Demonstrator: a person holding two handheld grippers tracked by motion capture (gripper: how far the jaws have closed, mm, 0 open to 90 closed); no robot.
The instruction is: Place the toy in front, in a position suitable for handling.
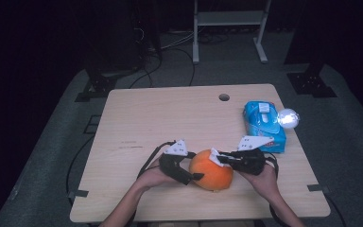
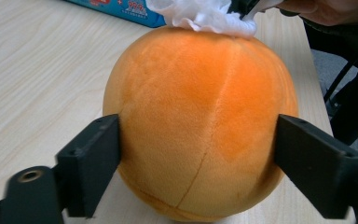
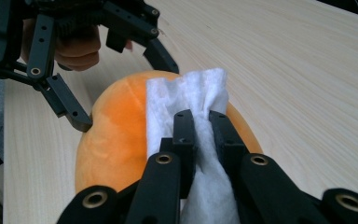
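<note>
The left gripper (image 2: 200,154) spans the orange ball (image 2: 200,121), jaws wide and barely touching its sides. The right gripper (image 3: 200,126) pinches a white wipe (image 3: 186,93) on the ball's top. With such a loose hold, wiping could roll the ball away.

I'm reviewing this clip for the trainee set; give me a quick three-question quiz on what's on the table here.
1. What does the right gripper pinch?
2. True or false: the blue wipes pack lies at the table's left edge.
3. The left gripper has its jaws: A) on either side of the orange plush ball, B) shut on the pack, C) flat on bare wood.

Key
1. A white wipe, laid against the top of the ball.
2. False: it lies near the right edge, beside a small shiny ball.
3. A.
</note>
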